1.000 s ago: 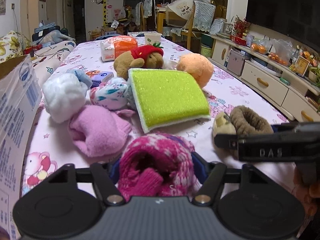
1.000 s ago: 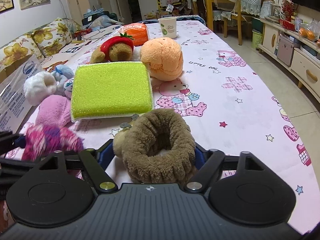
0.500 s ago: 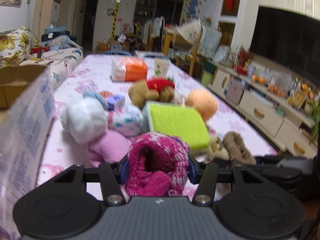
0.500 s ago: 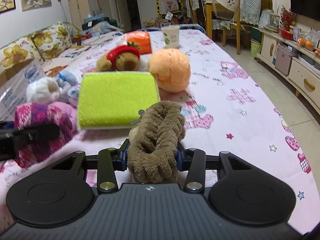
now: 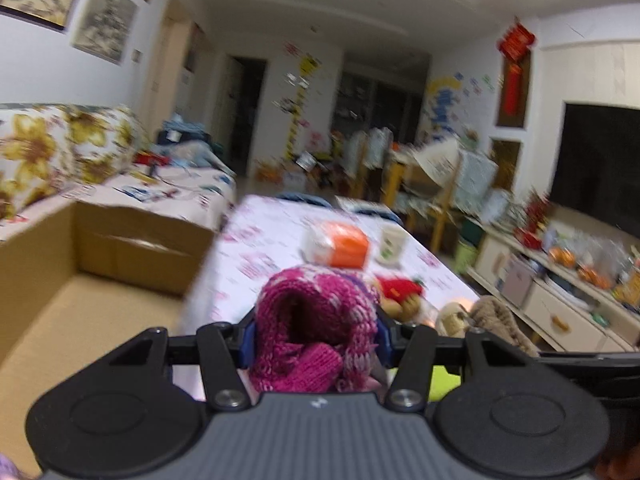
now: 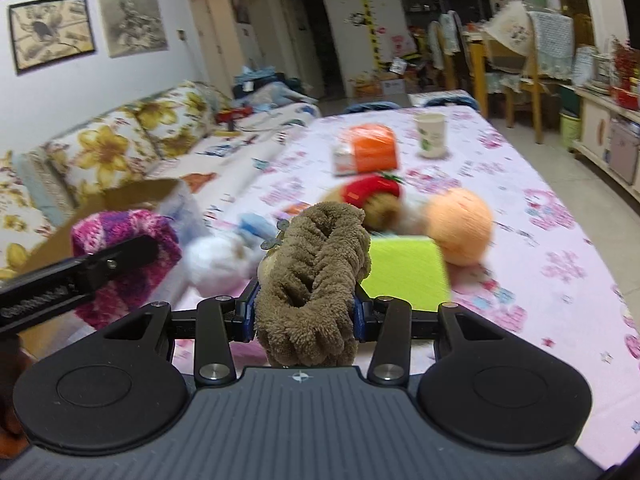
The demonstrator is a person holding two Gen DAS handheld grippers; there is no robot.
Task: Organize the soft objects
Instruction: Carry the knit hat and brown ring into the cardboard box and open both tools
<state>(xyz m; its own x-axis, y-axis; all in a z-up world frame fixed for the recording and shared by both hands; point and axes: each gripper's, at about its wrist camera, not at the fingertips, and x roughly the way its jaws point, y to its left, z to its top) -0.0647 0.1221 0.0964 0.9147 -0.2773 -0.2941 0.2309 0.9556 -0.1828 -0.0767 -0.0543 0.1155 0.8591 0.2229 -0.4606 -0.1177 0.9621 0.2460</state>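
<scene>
Your left gripper (image 5: 316, 344) has its jaws clenched on the pink knit sock (image 5: 316, 320), lifted beside the cardboard box (image 5: 100, 264) at nine o'clock. Your right gripper (image 6: 305, 316) pinches the brown plush ring (image 6: 316, 272) above the table (image 6: 540, 264). Both look light and squashy; grip their bunched middles.

One cardboard box (image 5: 120, 248), one cup (image 6: 430, 135), one green sponge (image 6: 404, 274), two tongs (image 5: 316, 338) (image 6: 306, 312).

Living room. White walls carry framed pictures (image 6: 52, 32) at 10 o'clock; a floral sofa (image 6: 120, 148) stands below them. A dark doorway (image 6: 310, 40) and giraffe height chart (image 6: 370, 20) lie at 12 o'clock. Wooden chairs (image 6: 520, 64), a cream sideboard (image 5: 560, 312) and dark television (image 5: 600, 164) occupy 2 to 3 o'clock.
</scene>
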